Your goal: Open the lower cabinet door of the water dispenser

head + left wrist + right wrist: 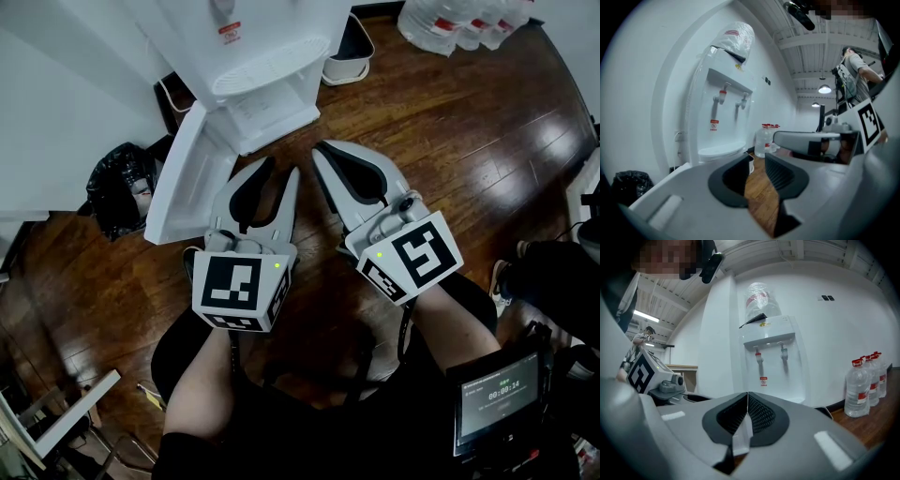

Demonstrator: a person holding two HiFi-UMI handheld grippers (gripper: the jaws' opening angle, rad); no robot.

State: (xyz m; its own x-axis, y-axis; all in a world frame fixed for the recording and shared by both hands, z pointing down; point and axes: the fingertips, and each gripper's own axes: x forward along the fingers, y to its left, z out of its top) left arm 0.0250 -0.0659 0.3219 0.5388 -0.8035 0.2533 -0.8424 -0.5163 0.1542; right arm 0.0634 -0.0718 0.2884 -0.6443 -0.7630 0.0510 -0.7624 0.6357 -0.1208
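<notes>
The white water dispenser (253,56) stands at the top of the head view. Its lower cabinet door (187,178) is swung wide open to the left, and the white inside of the cabinet (272,112) shows. My left gripper (279,169) hovers just in front of the open cabinet, beside the door's free edge and touching nothing, its jaws a little apart and empty. My right gripper (319,152) is next to it on the right, shut with nothing between the pads. The dispenser (771,357) fills the middle of the right gripper view, above the shut right gripper (747,397). Wooden floor shows through the open left gripper (758,164).
A black rubbish bag (117,187) sits left of the door by the wall. Large water bottles (459,23) stand at the back right, next to a small bin (349,52). A screen device (499,398) hangs at the lower right. The floor is dark wood (469,141).
</notes>
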